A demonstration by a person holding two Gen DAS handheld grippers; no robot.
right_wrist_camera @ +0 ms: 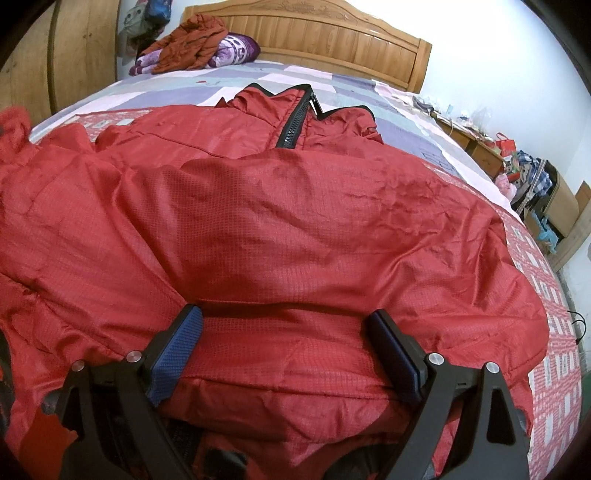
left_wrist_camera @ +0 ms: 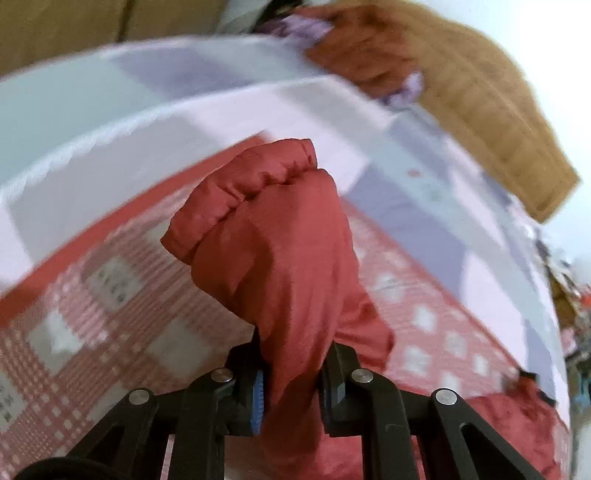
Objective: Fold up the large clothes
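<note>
A large red quilted jacket lies spread on the bed, its black zipper and collar toward the headboard. My right gripper rests on the jacket's near hem with its jaws wide apart; a puffed band of fabric lies between the blue pads, which do not squeeze it. In the blurred left wrist view, my left gripper is shut on a red sleeve. The sleeve's elastic cuff sticks up beyond the fingers, above the bed.
The bed has a red checked and pastel patchwork cover and a wooden headboard. A crumpled rust-coloured garment lies on a purple pillow at the head. A cluttered nightstand stands on the right, a wooden wardrobe on the left.
</note>
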